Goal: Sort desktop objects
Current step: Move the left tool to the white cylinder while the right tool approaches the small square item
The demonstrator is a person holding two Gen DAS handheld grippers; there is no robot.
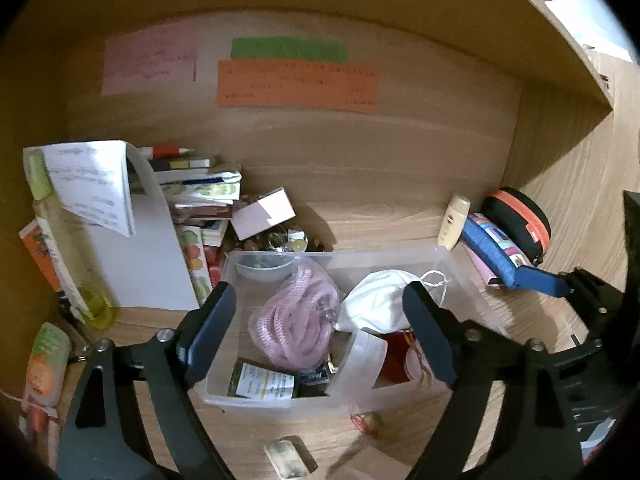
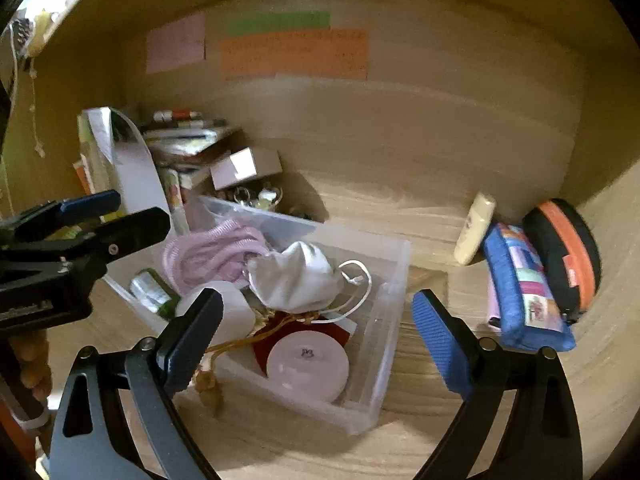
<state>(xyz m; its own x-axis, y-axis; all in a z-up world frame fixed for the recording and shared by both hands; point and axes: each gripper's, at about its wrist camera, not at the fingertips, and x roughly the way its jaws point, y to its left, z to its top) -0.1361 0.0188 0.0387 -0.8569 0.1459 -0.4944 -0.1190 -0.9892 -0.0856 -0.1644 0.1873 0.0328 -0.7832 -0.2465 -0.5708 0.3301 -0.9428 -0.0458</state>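
Bin [image 2: 390, 280] at frame centre on desk, holding mask [image 2: 298, 280] and pink coil [image 2: 212, 252]; left gripper [image 1: 320, 320] released above bin; right gripper [image 2: 318, 332] released, straddling bin's right wall; pouch [image 2: 520, 288] lower right.

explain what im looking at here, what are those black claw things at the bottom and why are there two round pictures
The claws are hand-held grippers, one in each of a person's hands; no robot arm is involved. Each round picture comes from a fisheye camera on one gripper, looking forward along its two fingers. The left gripper and right gripper are both open and hold nothing. Both hover over a clear plastic bin on the wooden desk, which holds a coiled pink cord, a white face mask and a round white lid. To the right lie a blue fabric pencil case and a black-and-orange zip pouch.
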